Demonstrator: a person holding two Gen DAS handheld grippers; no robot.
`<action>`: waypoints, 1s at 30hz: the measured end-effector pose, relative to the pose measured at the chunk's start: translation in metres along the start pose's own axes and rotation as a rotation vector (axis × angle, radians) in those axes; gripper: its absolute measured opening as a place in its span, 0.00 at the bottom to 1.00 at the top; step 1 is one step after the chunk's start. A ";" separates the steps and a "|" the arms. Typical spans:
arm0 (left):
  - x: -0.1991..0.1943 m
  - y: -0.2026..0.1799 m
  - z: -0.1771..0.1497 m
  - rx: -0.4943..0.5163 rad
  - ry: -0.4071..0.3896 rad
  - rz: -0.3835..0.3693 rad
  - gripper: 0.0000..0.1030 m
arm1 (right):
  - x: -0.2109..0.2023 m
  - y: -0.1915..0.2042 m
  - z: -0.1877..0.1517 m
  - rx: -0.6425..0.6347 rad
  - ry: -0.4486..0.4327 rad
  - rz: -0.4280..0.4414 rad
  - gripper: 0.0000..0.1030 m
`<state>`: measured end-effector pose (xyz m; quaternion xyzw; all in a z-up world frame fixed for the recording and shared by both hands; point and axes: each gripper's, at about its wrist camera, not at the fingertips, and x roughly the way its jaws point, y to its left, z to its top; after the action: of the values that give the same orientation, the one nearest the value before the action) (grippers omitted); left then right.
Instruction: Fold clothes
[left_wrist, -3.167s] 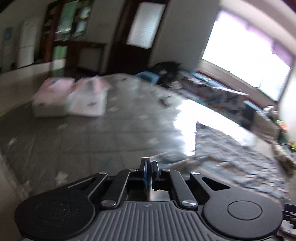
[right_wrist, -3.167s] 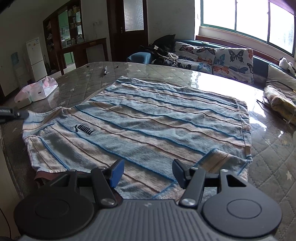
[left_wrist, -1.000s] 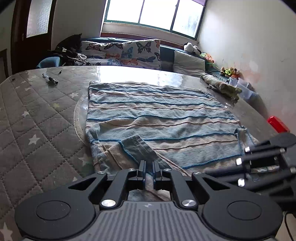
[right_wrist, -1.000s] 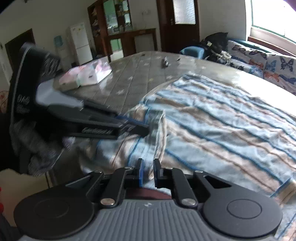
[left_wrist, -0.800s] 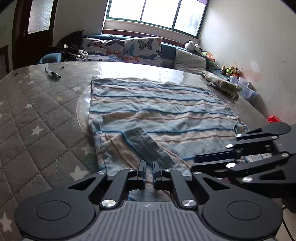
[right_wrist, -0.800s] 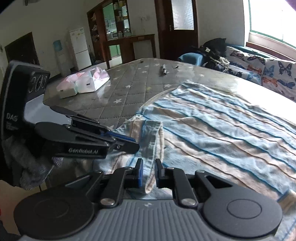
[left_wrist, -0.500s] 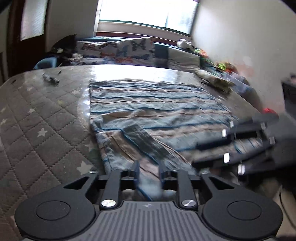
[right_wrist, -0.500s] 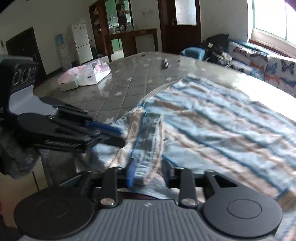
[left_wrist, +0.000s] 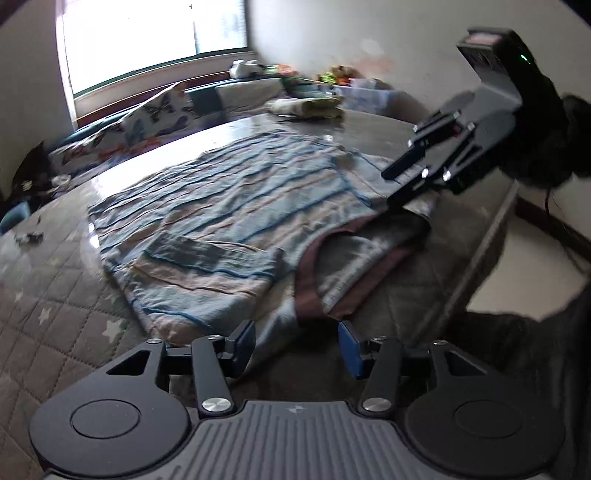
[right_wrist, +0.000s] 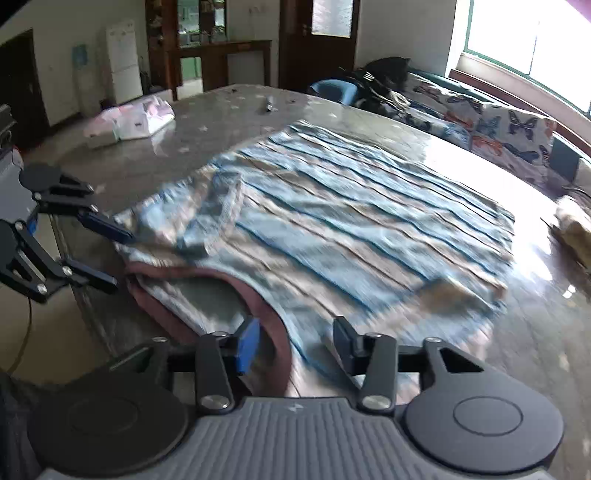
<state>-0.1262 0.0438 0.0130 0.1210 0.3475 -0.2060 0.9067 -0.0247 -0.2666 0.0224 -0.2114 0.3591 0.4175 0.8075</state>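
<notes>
Both hand-held grippers, left (left_wrist: 297, 345) and right (right_wrist: 295, 341), are seen opening, empty, the striped shirt (left_wrist: 236, 206) stretched lengthwise toward the frame's top.

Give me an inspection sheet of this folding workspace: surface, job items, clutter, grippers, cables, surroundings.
Surface: quilted grey table cover with star print, glossy further back.
Job's things: striped blue shirt spread flat, one sleeve folded inward, maroon collar nearest the grippers.
Clutter: pink and white packets, small dark items, a folded cloth at the far edge.
Grippers: left gripper and right gripper both opening, pads off the shirt.
Cables: a thin lead hangs off the table's side below the left gripper.
Surroundings: butterfly-print sofa, window, wooden door, white fridge.
</notes>
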 end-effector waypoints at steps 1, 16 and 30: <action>0.000 -0.002 -0.001 0.016 0.000 -0.003 0.52 | -0.004 -0.002 -0.005 0.000 0.006 -0.008 0.47; 0.012 -0.003 0.009 0.026 -0.065 0.067 0.19 | -0.017 0.006 -0.040 -0.200 0.085 -0.097 0.69; 0.021 0.051 0.054 -0.187 -0.096 0.022 0.18 | 0.010 -0.003 -0.024 -0.152 -0.002 -0.076 0.41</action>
<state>-0.0574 0.0635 0.0417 0.0298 0.3201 -0.1684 0.9318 -0.0274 -0.2782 -0.0006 -0.2853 0.3174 0.4128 0.8047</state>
